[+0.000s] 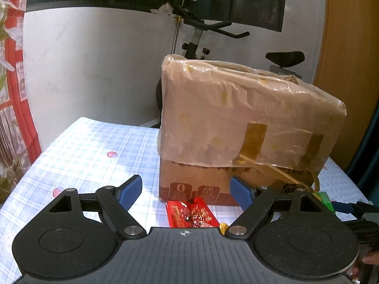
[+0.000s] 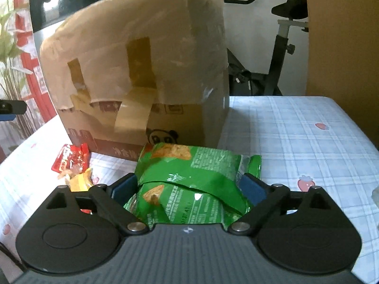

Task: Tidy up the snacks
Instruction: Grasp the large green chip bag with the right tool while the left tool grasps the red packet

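A taped cardboard box [image 1: 236, 127] stands on the checked tablecloth; it also shows in the right wrist view [image 2: 142, 71]. My left gripper [image 1: 187, 194] is open and empty, with a red snack packet [image 1: 191, 214] lying between its fingers in front of the box. A small yellow snack [image 1: 223, 226] lies beside it. My right gripper [image 2: 187, 187] is closed around a green snack bag [image 2: 189, 177], which fills the space between the blue pads. The red packet [image 2: 71, 157] and yellow snack [image 2: 80, 179] lie to its left.
The table [image 1: 83, 146] carries a blue-checked cloth with strawberry prints. An exercise bike [image 1: 196, 37] stands behind the box by a white wall. A wooden panel [image 2: 341, 35] is at the right. A red hanging [image 1: 14, 71] is at the left.
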